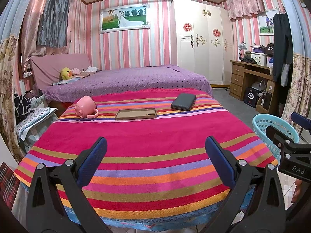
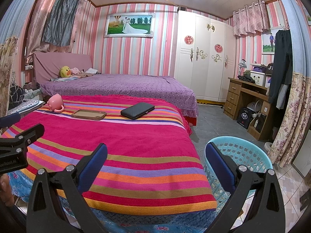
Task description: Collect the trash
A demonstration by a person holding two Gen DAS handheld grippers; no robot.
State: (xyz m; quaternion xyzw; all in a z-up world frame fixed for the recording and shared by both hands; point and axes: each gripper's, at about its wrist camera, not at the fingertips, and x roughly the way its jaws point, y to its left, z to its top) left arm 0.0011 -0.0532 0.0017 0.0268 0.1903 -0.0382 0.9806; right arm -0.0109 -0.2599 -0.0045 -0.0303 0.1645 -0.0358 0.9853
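We find both the left gripper (image 1: 155, 163) and right gripper (image 2: 155, 167) spread and empty. No evident trash lies ahead; we judge the tipped pink ceramic mug (image 1: 85, 106), tan phone case (image 1: 136, 113) or black wallet (image 1: 183, 102) risk ending in the light-blue plastic basket (image 2: 252, 155) beside the right gripper.

Striped red cloth (image 1: 147, 136), pink mug (image 1: 85, 106), light-blue latticed basket (image 2: 243, 155).

A light blue plastic basket (image 2: 250, 155) with a perforated lattice wall stands upright on the floor just beside the right edge of the desk, its mouth open; nothing can be made out inside it. On the desk's striped red cloth (image 2: 116, 145), along the far side, three things lie in a row, apart from one another: a pink cup (image 1: 85, 106) tipped on its side at the left, a tan phone case (image 1: 136, 113) lying flat in the middle, and a flat black case (image 1: 183, 101) at the right.
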